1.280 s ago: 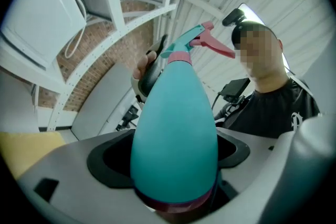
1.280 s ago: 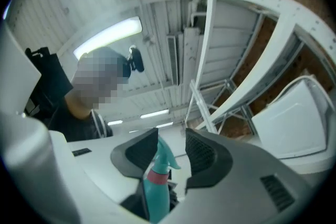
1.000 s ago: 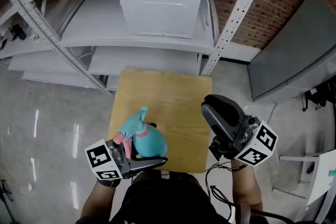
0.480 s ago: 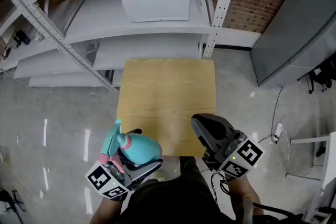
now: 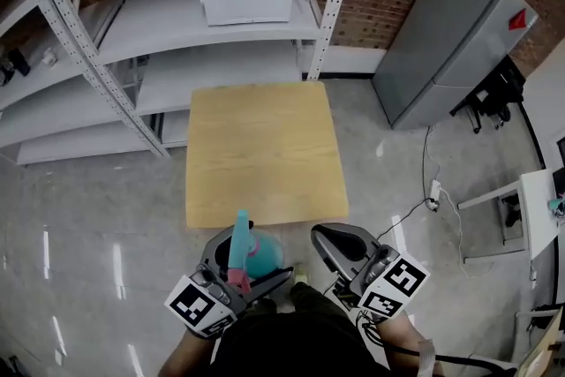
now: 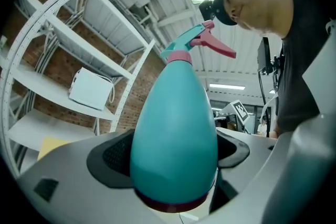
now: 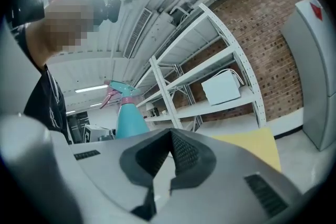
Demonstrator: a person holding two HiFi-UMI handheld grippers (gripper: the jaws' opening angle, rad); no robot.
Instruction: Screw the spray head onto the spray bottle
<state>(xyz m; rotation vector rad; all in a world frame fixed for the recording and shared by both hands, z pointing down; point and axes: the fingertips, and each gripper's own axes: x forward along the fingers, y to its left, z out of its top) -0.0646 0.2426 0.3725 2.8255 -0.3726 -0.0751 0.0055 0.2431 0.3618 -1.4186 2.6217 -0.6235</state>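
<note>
1. Left gripper view: left gripper (image 6: 171,156) clamped on teal spray bottle (image 6: 174,107); spray head (image 6: 195,45) on its neck.
2. Right gripper view: right gripper (image 7: 169,159) jaws pressed together, nothing between.
3. Head view only: bottle held just off wooden table (image 5: 265,154) near edge.

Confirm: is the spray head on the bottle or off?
On. The left gripper view shows the head seated atop the bottle, with no gap at the neck; how tight it is cannot be told.
</note>
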